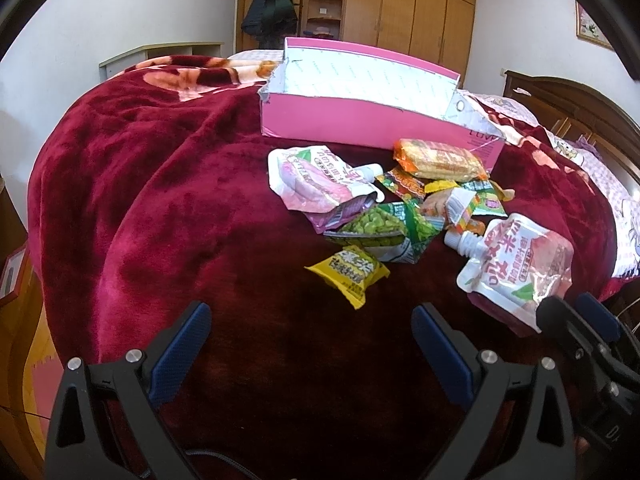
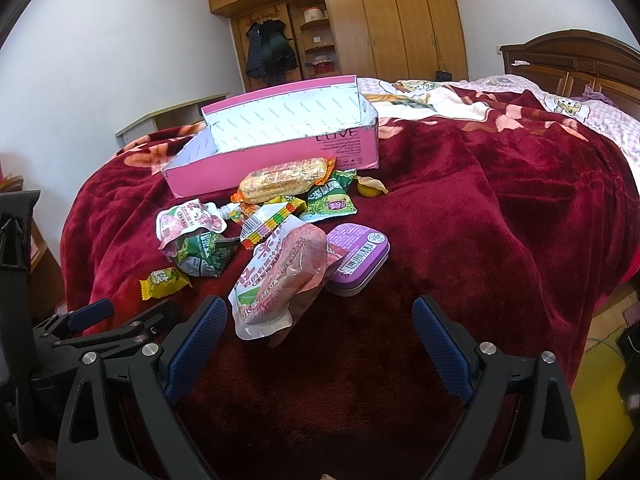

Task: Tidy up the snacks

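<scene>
A pile of snack packets lies on a dark red blanket (image 1: 160,200) in front of an open pink box (image 1: 360,120) (image 2: 280,148), which looks empty inside. In the pile are a pink spouted pouch (image 1: 516,272) (image 2: 280,276), a second pink pouch (image 1: 316,184) (image 2: 188,220), a green pea packet (image 1: 380,228) (image 2: 204,256), a small yellow packet (image 1: 352,276) (image 2: 162,282), an orange cracker pack (image 1: 436,160) (image 2: 284,178) and a purple tin (image 2: 356,256). My left gripper (image 1: 312,316) is open, short of the yellow packet. My right gripper (image 2: 320,312) is open just behind the near pink pouch.
The blanket covers a bed with a wooden headboard (image 2: 572,60) at the right. Wooden wardrobes (image 2: 380,24) and hanging dark coats (image 2: 268,48) stand at the back wall. The bed's edge falls away to the floor (image 2: 600,328) at the right.
</scene>
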Tool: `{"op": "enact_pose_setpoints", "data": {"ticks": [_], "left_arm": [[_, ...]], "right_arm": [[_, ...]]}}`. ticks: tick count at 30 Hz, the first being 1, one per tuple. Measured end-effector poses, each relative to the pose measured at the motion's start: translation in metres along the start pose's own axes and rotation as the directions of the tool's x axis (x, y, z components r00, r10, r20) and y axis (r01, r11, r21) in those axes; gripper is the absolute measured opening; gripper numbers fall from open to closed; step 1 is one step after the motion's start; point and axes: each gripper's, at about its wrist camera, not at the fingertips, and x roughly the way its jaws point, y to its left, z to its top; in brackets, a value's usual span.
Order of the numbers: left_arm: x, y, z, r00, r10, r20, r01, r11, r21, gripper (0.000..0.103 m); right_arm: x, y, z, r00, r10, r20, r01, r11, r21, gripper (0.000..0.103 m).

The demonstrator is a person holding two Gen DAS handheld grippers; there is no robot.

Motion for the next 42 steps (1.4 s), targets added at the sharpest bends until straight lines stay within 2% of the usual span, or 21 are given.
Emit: {"op": "enact_pose_setpoints", "data": {"ticks": [7,15,20,25,31,36,42], "left_arm": [[-0.002,-0.002,0.002,1.000,-0.002,0.005,0.002,1.000,0.019,0.102],[-0.009,0.003,0.008,0.998,0.016,0.059,-0.020,0.997,0.076,0.102],[0.000,0.006,0.012,0.999,-0.024,0.028,0.022,0.996,0.081,0.102],[0.006,-0.001,0.014,0.998,-0.058,0.034,0.054,0.993,0.108,0.102],[0.014,-0.011,0.017,0.994,-0.110,0.028,0.105,0.984,0.145,0.083],[0.021,-0.015,0.019,0.994,-0.105,0.041,0.097,0.979,0.180,0.066],[0.031,-0.008,0.018,0.991,-0.131,0.024,0.126,0.981,0.150,0.065]], "right_arm": [[0.000,0.000,0.000,1.000,0.000,0.000,0.000,1.000,0.001,0.096],[-0.002,-0.001,0.001,1.000,0.000,0.002,0.000,1.000,0.005,0.096],[0.000,-0.004,0.001,1.000,0.006,-0.001,-0.006,1.000,0.010,0.096],[0.001,-0.004,-0.001,1.000,0.011,-0.006,-0.011,1.000,0.019,0.096],[0.002,-0.005,-0.002,1.000,0.008,-0.005,-0.008,1.000,0.025,0.096],[0.001,-0.006,-0.001,1.000,0.015,0.002,-0.015,1.000,0.021,0.096],[-0.001,-0.005,0.001,0.999,0.035,0.015,-0.036,0.999,0.016,0.084]]}}
